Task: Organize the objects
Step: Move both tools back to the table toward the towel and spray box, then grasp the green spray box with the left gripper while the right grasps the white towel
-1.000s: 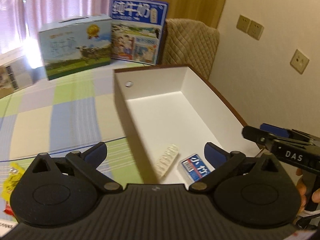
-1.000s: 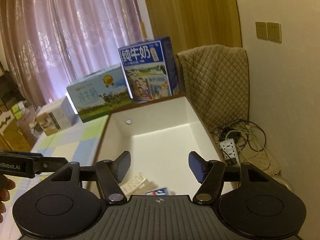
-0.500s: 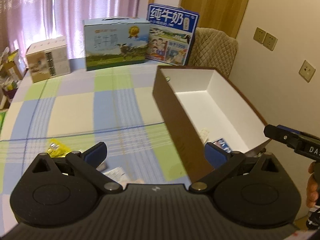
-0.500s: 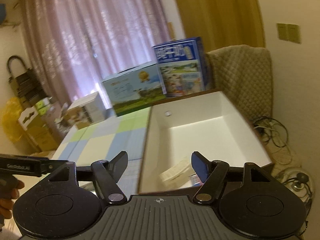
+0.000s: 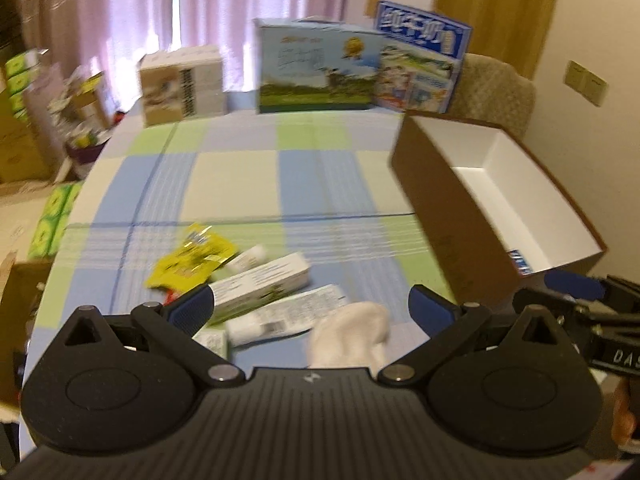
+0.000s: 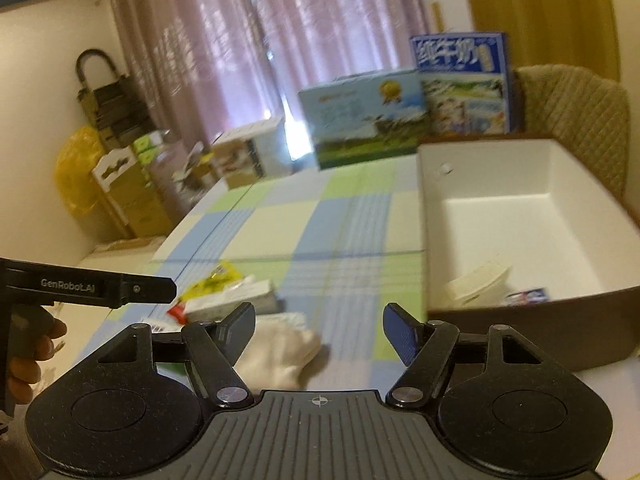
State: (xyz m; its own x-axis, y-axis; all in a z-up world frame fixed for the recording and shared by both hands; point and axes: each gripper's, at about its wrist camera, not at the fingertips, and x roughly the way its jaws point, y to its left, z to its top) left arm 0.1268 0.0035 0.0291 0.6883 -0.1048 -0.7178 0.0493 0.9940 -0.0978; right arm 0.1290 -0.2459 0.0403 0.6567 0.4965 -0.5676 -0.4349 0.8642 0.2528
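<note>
Left tongs (image 5: 310,306) and right tongs (image 6: 319,328) wide open, empty, jaws just widened. Below: sock (image 5: 350,336), cartons (image 5: 262,278), yellow packet (image 5: 192,258) on counter (image 5: 240,184). Box (image 6: 520,216) alongside, nothing blocking.

A blue, green and cream checked tablecloth (image 5: 248,184) fills mid-frame, with a yellow packet (image 5: 188,260) and white sock (image 5: 352,340) low centre and a brown, white-lined box (image 5: 452,240) at right.

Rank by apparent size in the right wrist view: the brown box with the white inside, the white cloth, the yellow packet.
1. brown box, largest by far.
2. white cloth.
3. yellow packet, smallest, though it lies farther from the camera than the cloth and is partly hidden, so the last two are unsure.
</note>
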